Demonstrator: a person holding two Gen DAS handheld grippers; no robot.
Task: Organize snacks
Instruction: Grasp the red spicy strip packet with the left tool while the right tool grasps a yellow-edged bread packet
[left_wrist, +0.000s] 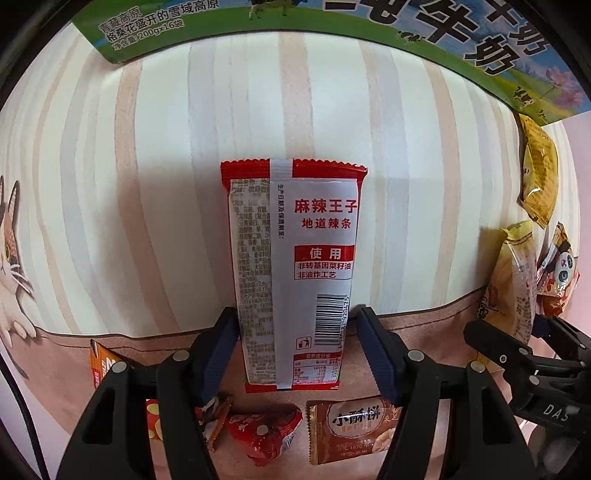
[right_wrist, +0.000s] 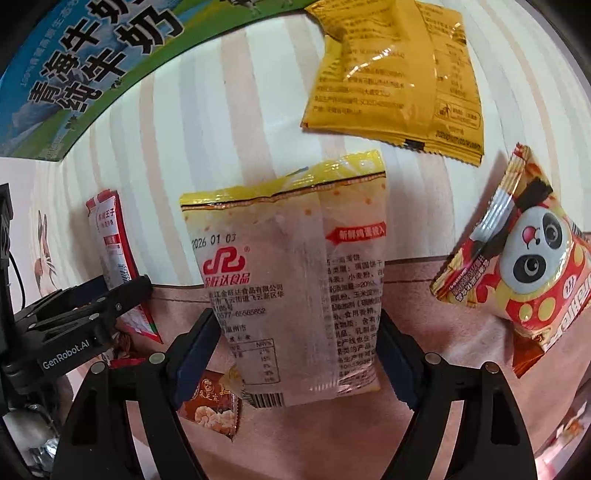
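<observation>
My left gripper (left_wrist: 297, 332) is shut on a red and white spicy-strip packet (left_wrist: 291, 273), held upright above the striped tablecloth (left_wrist: 147, 166). My right gripper (right_wrist: 299, 343) is shut on a pale yellow egg-cake packet (right_wrist: 291, 288), also held up. In the right wrist view the left gripper (right_wrist: 122, 295) and its red packet (right_wrist: 110, 240) show at the left. In the left wrist view the right gripper (left_wrist: 517, 343) and its yellow packet (left_wrist: 513, 288) show at the right.
A green milk carton box (left_wrist: 461, 48) stands at the far edge and shows in the right wrist view too (right_wrist: 92, 62). A yellow packet (right_wrist: 395, 74) and a panda packet (right_wrist: 524, 262) lie to the right. A brown biscuit packet (left_wrist: 351, 432), a red candy packet (left_wrist: 262, 435) and an orange packet (left_wrist: 101, 365) lie near.
</observation>
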